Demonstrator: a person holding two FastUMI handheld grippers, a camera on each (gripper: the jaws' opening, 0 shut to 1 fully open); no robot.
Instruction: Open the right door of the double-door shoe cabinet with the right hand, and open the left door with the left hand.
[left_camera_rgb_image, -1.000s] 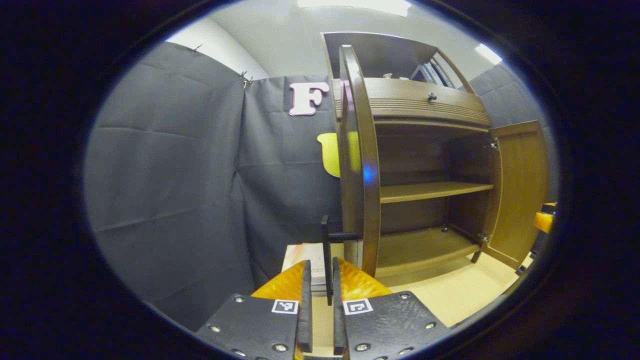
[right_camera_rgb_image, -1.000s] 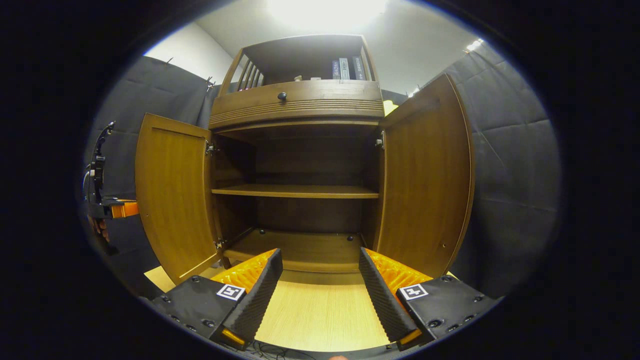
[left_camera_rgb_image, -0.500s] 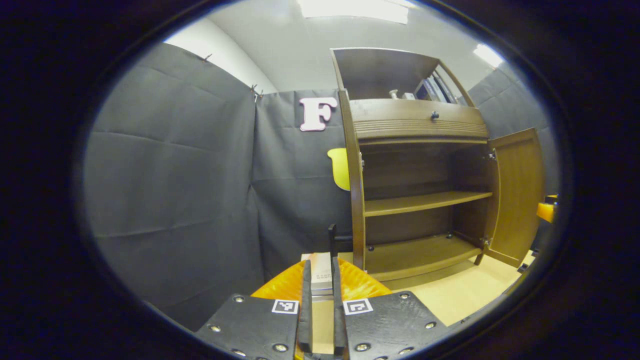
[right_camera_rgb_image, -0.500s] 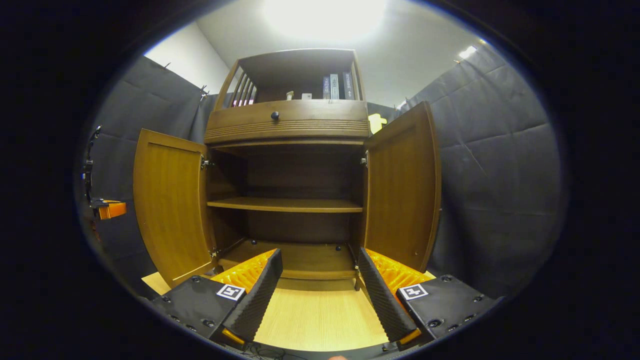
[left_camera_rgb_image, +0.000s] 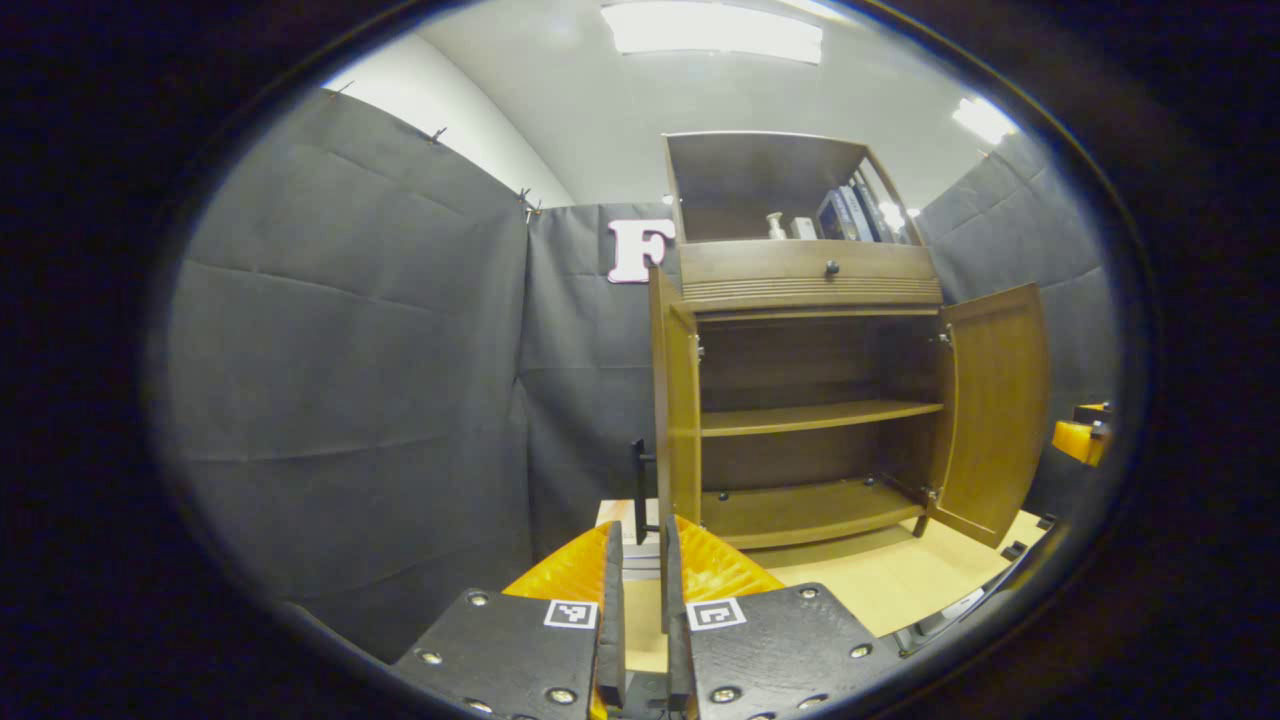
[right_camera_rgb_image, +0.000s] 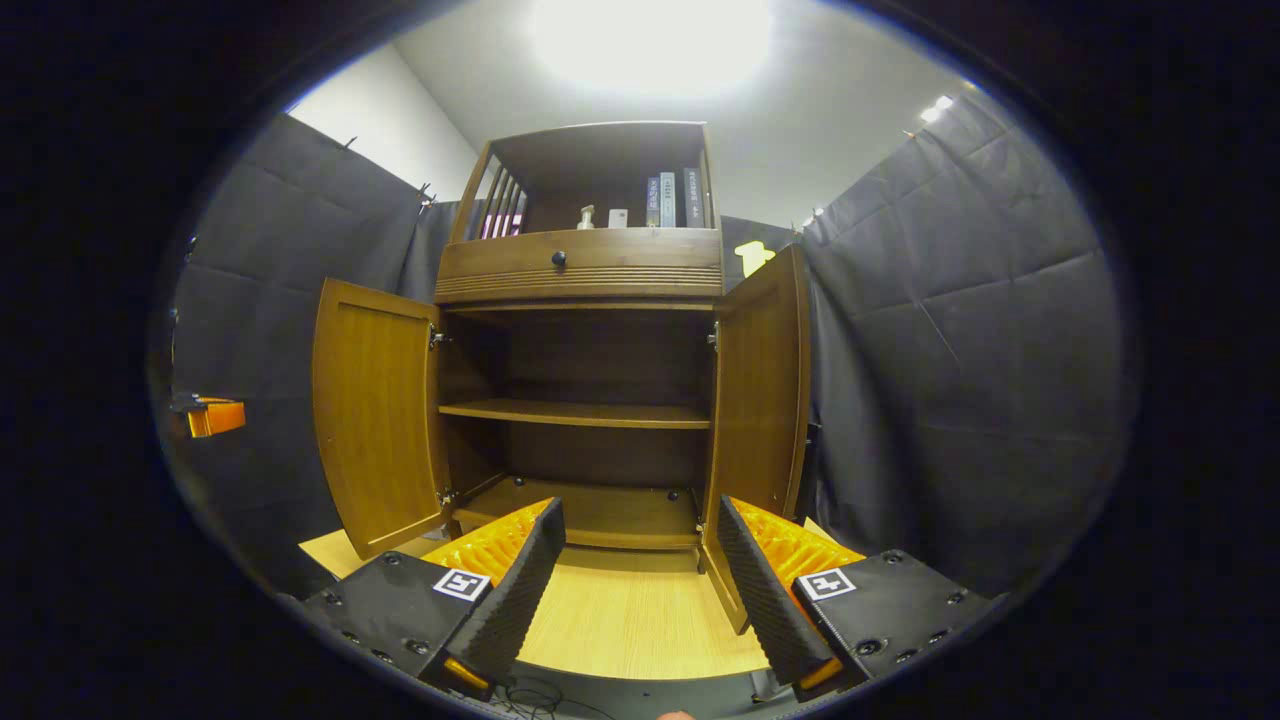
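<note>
Both doors of the shoe cabinet (right_camera_rgb_image: 585, 330) stood open when you stopped. In the right gripper view, the left door (right_camera_rgb_image: 375, 415) was swung wide toward the booth wall, and the right door (right_camera_rgb_image: 760, 390) stood out toward you, its lower corner just beside your right gripper (right_camera_rgb_image: 635, 575). That gripper's fingers (right_camera_rgb_image: 520, 580) were spread wide with nothing between them, pointing at the cabinet's bottom shelf (right_camera_rgb_image: 590, 505) over the pale wooden floor (right_camera_rgb_image: 630, 625). In the left gripper view, your left gripper (left_camera_rgb_image: 640, 610) sat with its fingers (left_camera_rgb_image: 612, 620) nearly pressed together, only a thin slit between them. The left door's dark handle (left_camera_rgb_image: 640, 478) stood a little beyond the fingertips, apart from them. Books (right_camera_rgb_image: 670, 200) and a small bottle (right_camera_rgb_image: 587, 217) sat on the cabinet's top shelf above the drawer knob (right_camera_rgb_image: 559, 259).
</note>
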